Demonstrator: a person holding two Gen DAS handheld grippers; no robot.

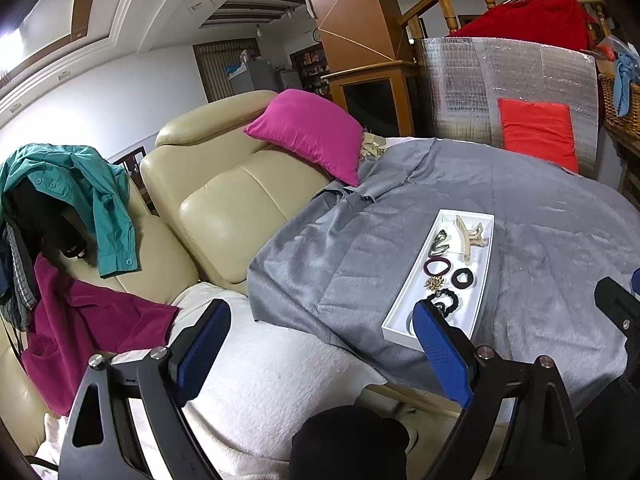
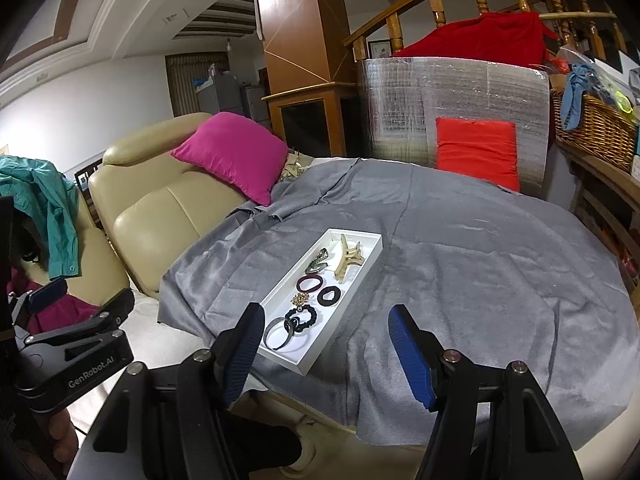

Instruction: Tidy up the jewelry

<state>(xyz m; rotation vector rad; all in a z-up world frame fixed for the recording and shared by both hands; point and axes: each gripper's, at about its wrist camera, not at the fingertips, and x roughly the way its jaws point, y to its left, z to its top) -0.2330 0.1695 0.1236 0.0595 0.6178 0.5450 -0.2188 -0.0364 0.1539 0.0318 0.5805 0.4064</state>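
Observation:
A white tray lies on a grey cloth over a table; it also shows in the left wrist view. In it lie a beige claw clip, a green-grey clip, a maroon hair tie, a black scrunchie, a gold brooch, a black beaded tie and a grey band. My right gripper is open and empty, just in front of the tray's near end. My left gripper is open and empty, left of the tray over the sofa edge.
A beige sofa with a magenta cushion stands left of the table. Clothes hang over the sofa. A silver insulated panel with a red cushion stands behind the table. A wicker basket sits at right.

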